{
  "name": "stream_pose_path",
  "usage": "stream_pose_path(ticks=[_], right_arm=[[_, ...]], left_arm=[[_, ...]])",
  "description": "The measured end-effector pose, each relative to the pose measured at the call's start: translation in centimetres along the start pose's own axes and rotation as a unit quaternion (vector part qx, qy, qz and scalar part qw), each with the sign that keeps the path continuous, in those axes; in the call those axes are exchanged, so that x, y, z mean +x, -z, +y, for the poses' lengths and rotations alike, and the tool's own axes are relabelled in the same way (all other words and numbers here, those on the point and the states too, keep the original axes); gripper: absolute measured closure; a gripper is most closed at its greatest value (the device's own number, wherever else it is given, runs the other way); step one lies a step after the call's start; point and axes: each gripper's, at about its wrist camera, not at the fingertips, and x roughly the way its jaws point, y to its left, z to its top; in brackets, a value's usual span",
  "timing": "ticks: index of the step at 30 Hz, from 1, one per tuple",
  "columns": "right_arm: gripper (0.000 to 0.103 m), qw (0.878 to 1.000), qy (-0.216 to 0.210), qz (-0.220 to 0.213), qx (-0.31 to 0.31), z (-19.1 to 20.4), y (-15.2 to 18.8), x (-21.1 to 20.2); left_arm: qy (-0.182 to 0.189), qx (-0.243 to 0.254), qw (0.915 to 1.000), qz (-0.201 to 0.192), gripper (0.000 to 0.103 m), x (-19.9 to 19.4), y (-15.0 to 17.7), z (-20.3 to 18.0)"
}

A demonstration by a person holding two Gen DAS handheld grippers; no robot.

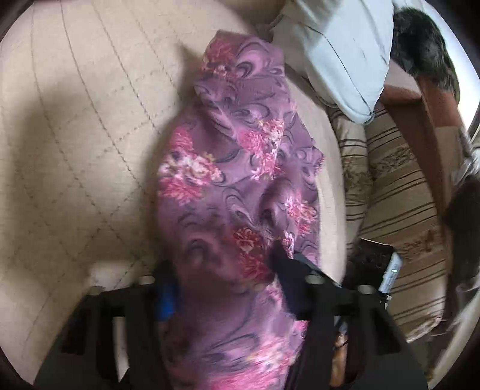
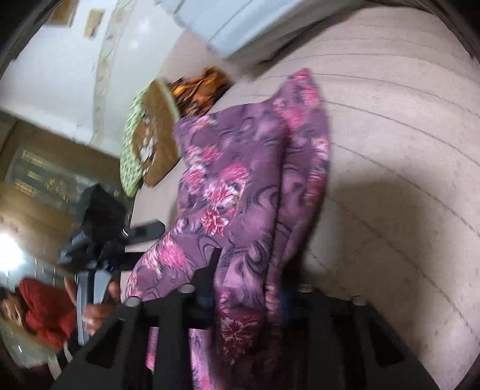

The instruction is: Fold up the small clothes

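Note:
A purple cloth with pink flowers (image 1: 237,168) hangs from my left gripper (image 1: 225,276), which is shut on its near edge; the far end droops onto the beige quilted bed (image 1: 75,135). The same floral cloth (image 2: 246,192) is also pinched in my right gripper (image 2: 246,285), which is shut on it and holds it up over the bed (image 2: 405,150). The cloth covers most of both grippers' fingers. In the right wrist view the left gripper (image 2: 99,240) shows at the left, held by a hand.
A pale blue pillow (image 1: 339,51) and a striped cushion (image 1: 396,186) lie at the right of the bed. A green-edged brown cushion (image 2: 150,132), an orange cloth (image 2: 198,87) and a pale blue pillow (image 2: 240,24) lie beyond. A person in red (image 2: 42,315) is at left.

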Motion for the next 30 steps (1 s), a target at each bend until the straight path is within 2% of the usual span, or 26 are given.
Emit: stream_pose_path(ticks=[1, 4, 7, 10, 13, 14, 15, 16, 17, 18, 19, 22, 24, 25, 26, 27, 28, 29, 30], right_arm=[[0.080, 1.000, 0.008, -0.006, -0.007, 0.4, 0.4, -0.4], [0.085, 0.999, 0.009, -0.024, -0.022, 2.2, 0.6, -1.7], [0.086, 0.998, -0.005, -0.036, -0.043, 5.0, 0.9, -2.8], [0.086, 0.997, -0.020, -0.031, -0.069, 8.3, 1.2, -2.2], [0.086, 0.995, -0.051, -0.024, -0.081, 10.9, 2.0, -1.4], [0.086, 0.994, -0.059, -0.026, -0.084, 11.6, 2.1, -1.1], [0.086, 0.994, -0.057, -0.028, -0.086, 12.2, 2.1, -0.9], [0.086, 0.995, -0.045, -0.032, -0.084, 12.6, 2.0, -0.7], [0.086, 0.996, -0.023, -0.036, -0.080, 12.6, 1.8, -0.5], [0.086, 0.996, 0.007, -0.037, -0.079, 12.4, 1.8, -0.5], [0.084, 0.994, 0.063, -0.039, -0.085, 11.9, 1.8, -0.5], [0.081, 0.986, 0.142, -0.016, -0.081, 8.8, 2.2, -0.5], [0.077, 0.990, 0.130, -0.005, -0.056, 6.5, 2.2, -0.9], [0.075, 0.995, 0.090, -0.006, -0.034, 5.4, 2.1, -1.2], [0.070, 0.998, 0.060, -0.007, -0.018, 4.7, 2.0, -1.4], [0.065, 0.999, 0.041, -0.007, -0.006, 4.3, 1.8, -1.4], [0.055, 1.000, 0.029, -0.010, 0.003, 3.7, 1.6, -1.3], [0.049, 1.000, 0.028, -0.011, 0.005, 3.3, 1.4, -1.1], [0.049, 1.000, 0.024, -0.009, 0.006, 3.0, 1.3, -0.7]], left_arm=[[-0.008, 0.011, 0.9999, -0.008, 0.073, -0.4, 0.2, -0.4], [-0.003, 0.013, 0.9997, -0.023, 0.081, -2.0, 0.4, -0.5], [0.005, 0.016, 0.9989, -0.044, 0.082, -5.1, 0.9, -0.1], [0.005, 0.029, 0.9965, -0.078, 0.082, -9.2, 1.8, 0.2], [0.053, 0.023, 0.9934, -0.099, 0.084, -12.6, 2.9, 1.4], [0.055, 0.029, 0.9925, -0.106, 0.083, -13.2, 3.1, 1.4], [0.032, 0.044, 0.9915, -0.118, 0.083, -13.7, 3.3, 1.2], [-0.025, 0.060, 0.9890, -0.133, 0.079, -14.1, 3.3, 1.4], [-0.048, 0.061, 0.9877, -0.136, 0.075, -14.1, 3.1, 1.7], [-0.064, 0.051, 0.9881, -0.130, 0.061, -13.7, 2.6, 2.8], [-0.063, 0.035, 0.9902, -0.120, 0.052, -13.1, 2.2, 3.6], [-0.011, -0.022, 0.9968, -0.076, 0.049, -10.6, 1.2, 6.7], [0.011, -0.037, 0.9979, -0.051, 0.049, -8.6, 0.6, 7.2], [0.026, -0.040, 0.9981, -0.039, 0.049, -7.2, 0.3, 7.1], [0.035, -0.039, 0.9981, -0.034, 0.047, -6.6, 0.2, 6.9], [0.050, -0.035, 0.9978, -0.027, 0.036, -5.4, -0.1, 6.4], [0.056, -0.033, 0.9976, -0.025, 0.030, -4.8, -0.2, 6.0], [0.058, -0.030, 0.9976, -0.022, 0.030, -4.0, -0.3, 5.5], [0.058, -0.029, 0.9978, -0.014, 0.029, -3.3, -0.3, 5.0]])
